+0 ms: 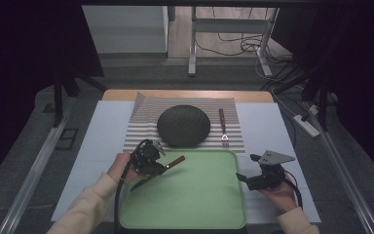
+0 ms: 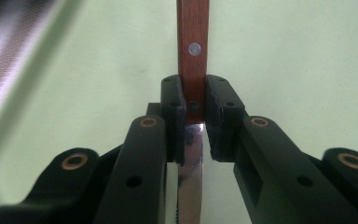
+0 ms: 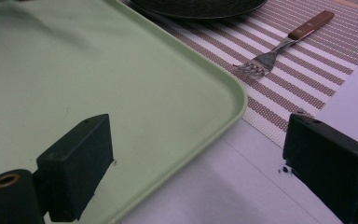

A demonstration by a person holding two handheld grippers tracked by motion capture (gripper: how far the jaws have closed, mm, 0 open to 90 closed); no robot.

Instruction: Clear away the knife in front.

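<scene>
Right up at the lens, your left gripper (image 2: 195,116) had its pads clamped on the knife (image 2: 193,60) where the wooden handle met the blade (probably so it wouldn't swing). In the high view that put the knife (image 1: 158,171) over the left part of the green tray (image 1: 195,214), lower middle of the frame, looking like it was headed down onto it. Your right gripper (image 1: 247,168) sat at the tray's right edge, jaws wide apart and empty. The fork (image 1: 222,127) lay on the striped mat (image 1: 141,114) beside the dark plate (image 1: 183,125).
</scene>
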